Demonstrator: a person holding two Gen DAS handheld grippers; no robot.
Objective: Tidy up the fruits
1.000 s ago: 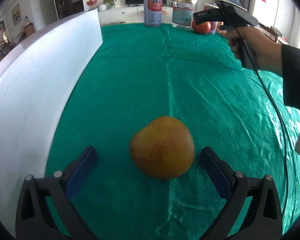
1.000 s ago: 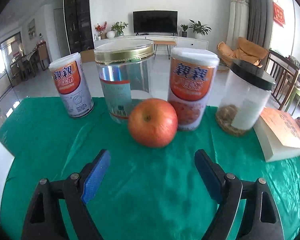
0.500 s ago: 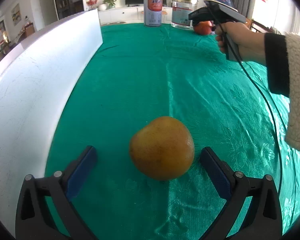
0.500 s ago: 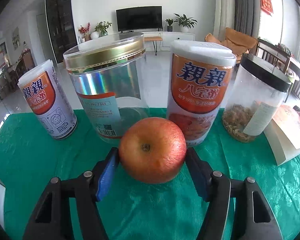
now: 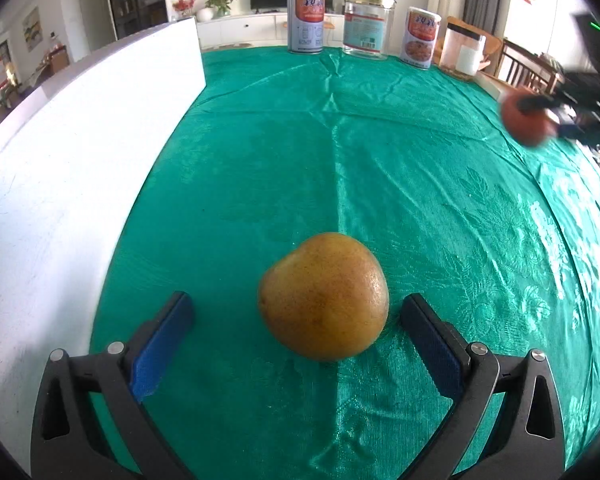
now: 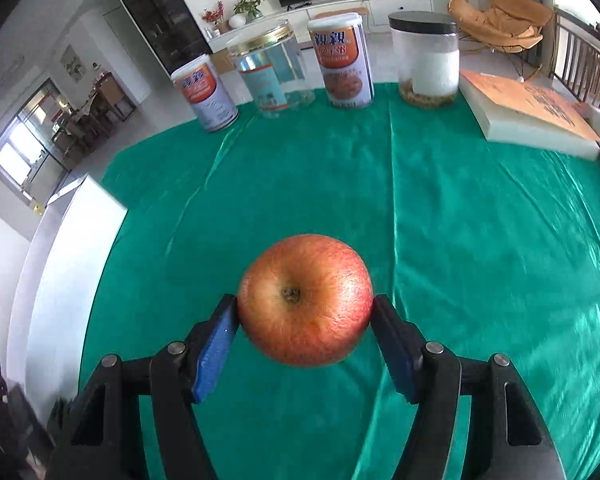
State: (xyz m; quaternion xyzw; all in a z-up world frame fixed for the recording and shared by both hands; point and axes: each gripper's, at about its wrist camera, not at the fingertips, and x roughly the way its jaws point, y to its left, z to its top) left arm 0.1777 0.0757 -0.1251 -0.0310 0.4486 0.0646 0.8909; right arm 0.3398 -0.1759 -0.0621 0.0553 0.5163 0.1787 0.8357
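A yellow-orange pear-like fruit [image 5: 324,296] rests on the green tablecloth [image 5: 340,168] between the blue pads of my left gripper [image 5: 296,316], which stands open with a gap on each side of the fruit. My right gripper [image 6: 305,312] is shut on a red apple [image 6: 305,300], held above the cloth with its stem end facing the camera. In the left wrist view the same apple [image 5: 526,120] shows blurred at the far right edge, clamped in the dark right gripper.
A white board [image 5: 80,152] stands along the left side of the table. At the far edge stand two orange-labelled cans [image 6: 342,60] [image 6: 204,92], a clear gold-lidded jar [image 6: 272,68] and a black-lidded jar [image 6: 426,60]. A book [image 6: 528,112] lies at the right.
The right gripper closed on the red apple by the cans, lifted it and carried it back toward the near right of the table. The left gripper and the yellow fruit stayed put.
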